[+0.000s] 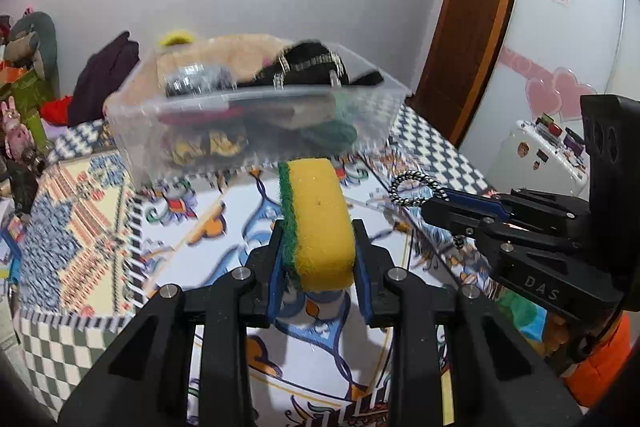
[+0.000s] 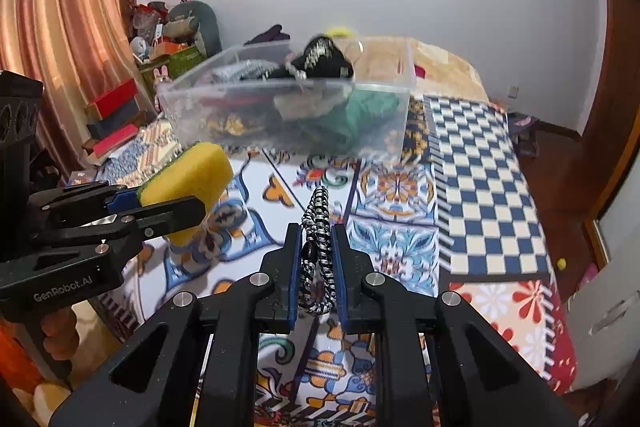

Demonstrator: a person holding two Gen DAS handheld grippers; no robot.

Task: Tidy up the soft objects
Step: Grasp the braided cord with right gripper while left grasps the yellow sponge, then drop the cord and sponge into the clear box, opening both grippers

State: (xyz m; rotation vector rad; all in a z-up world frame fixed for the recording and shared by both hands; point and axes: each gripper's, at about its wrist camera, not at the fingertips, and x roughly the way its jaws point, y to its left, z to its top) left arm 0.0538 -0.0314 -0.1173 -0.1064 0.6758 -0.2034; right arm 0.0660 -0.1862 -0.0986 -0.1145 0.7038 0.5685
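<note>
My left gripper (image 1: pixel 318 247) is shut on a yellow sponge with a green scrub side (image 1: pixel 316 219), held above the patterned bed. It also shows in the right wrist view (image 2: pixel 188 175). My right gripper (image 2: pixel 316 247) is shut on a black-and-white braided hair tie (image 2: pixel 318 247), which also shows in the left wrist view (image 1: pixel 416 189). A clear plastic bin (image 1: pixel 256 119) holding several soft items stands just ahead of both grippers, also in the right wrist view (image 2: pixel 288 107).
The bed has a colourful patterned cover (image 2: pixel 392 195) with a blue checkered part (image 2: pixel 480 187). Toys and boxes (image 2: pixel 160 47) are piled at the left by the curtain. A wooden door (image 1: pixel 468 27) and a white cabinet (image 1: pixel 580 27) stand at the right.
</note>
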